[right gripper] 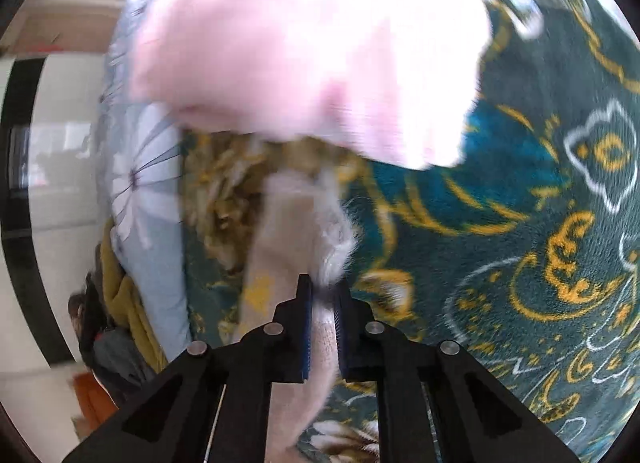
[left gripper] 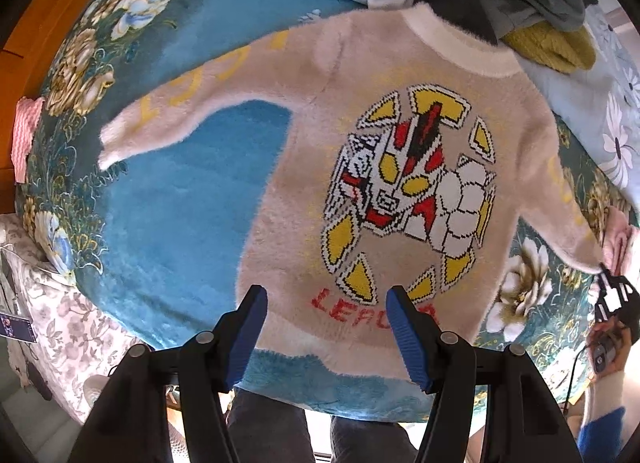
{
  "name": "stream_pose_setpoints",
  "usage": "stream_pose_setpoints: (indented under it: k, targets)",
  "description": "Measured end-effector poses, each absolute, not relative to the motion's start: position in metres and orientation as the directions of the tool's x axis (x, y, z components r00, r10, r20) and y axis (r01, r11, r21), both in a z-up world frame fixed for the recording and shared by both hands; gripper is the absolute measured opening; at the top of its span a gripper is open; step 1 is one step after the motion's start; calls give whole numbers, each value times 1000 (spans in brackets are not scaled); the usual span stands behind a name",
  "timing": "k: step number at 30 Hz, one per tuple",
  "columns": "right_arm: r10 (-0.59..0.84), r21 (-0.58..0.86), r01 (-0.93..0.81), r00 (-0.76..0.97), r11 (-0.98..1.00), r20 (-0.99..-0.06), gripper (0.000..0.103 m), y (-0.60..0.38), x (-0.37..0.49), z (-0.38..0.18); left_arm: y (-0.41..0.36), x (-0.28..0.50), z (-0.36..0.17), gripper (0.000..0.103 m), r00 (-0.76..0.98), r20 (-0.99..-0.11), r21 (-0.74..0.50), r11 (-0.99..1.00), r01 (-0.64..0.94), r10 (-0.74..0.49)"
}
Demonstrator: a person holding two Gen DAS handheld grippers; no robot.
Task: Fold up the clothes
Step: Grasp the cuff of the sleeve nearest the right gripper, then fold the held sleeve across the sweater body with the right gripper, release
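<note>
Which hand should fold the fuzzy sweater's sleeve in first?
Probably the right: the right gripper is shut on the fuzzy beige sweater's sleeve cuff. The left gripper hangs open above the hem.

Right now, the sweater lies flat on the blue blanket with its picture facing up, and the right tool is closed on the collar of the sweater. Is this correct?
Not quite. The right tool is closed on the end of a sleeve, not on the collar; the right wrist view shows this. The rest is right: the sweater lies flat on the blue blanket, picture up.
</note>
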State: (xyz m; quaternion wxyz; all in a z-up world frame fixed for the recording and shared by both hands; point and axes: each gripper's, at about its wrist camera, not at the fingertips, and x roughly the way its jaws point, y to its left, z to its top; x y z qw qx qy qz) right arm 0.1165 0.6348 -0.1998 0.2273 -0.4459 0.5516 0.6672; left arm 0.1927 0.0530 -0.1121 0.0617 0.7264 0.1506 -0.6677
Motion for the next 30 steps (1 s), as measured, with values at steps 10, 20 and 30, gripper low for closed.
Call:
stream_pose_setpoints:
  k: [10,20,30]
  targets:
    - [-317,671,-473,-627,-571,-712,9,534,58,-106,7,215,-120,66,33,-978,-173,-888,427,206]
    - [-545,686,-146,-499,-713,-674,9,349,18,-71,-69,252,-137,66,9,-972,-189,-810,555,233]
    - [-574,598,-52,-228,-800,-787,9,164,-9,-145,-156,276,-166,66,-10,-961,-205,-688,696,276]
